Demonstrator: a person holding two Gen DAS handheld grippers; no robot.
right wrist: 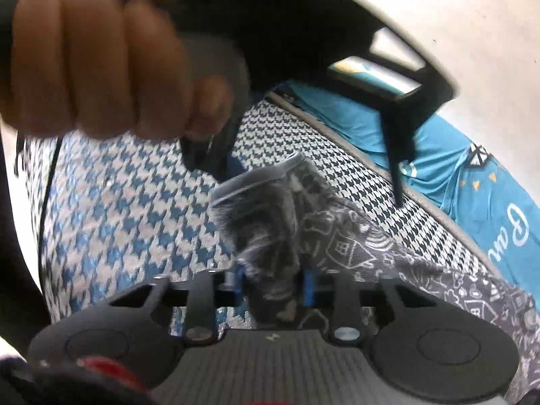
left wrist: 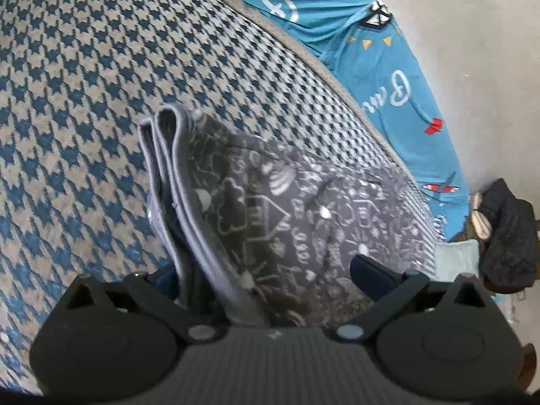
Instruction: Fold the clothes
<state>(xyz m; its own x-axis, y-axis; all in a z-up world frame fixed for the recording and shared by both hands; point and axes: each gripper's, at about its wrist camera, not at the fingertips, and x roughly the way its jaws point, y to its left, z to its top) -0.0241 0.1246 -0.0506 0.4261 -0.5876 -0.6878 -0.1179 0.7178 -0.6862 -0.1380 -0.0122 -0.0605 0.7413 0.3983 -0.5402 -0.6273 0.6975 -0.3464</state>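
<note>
A grey garment (left wrist: 256,202) printed with white doodles lies folded in several layers on a blue and beige houndstooth cover (left wrist: 84,101). My left gripper (left wrist: 266,273) is open, its jaws wide apart with the garment's layered edge between them. In the right wrist view, my right gripper (right wrist: 273,283) is shut on a bunched corner of the same grey garment (right wrist: 337,236), lifted slightly off the cover (right wrist: 118,202). A hand (right wrist: 94,60) holds the left gripper above, and one of its black fingers (right wrist: 393,155) hangs over the garment.
A teal sheet (left wrist: 388,67) with white lettering and small prints runs along the far edge of the houndstooth cover; it also shows in the right wrist view (right wrist: 489,202). A pale wall lies beyond. A dark quilted object (left wrist: 506,236) sits at the right.
</note>
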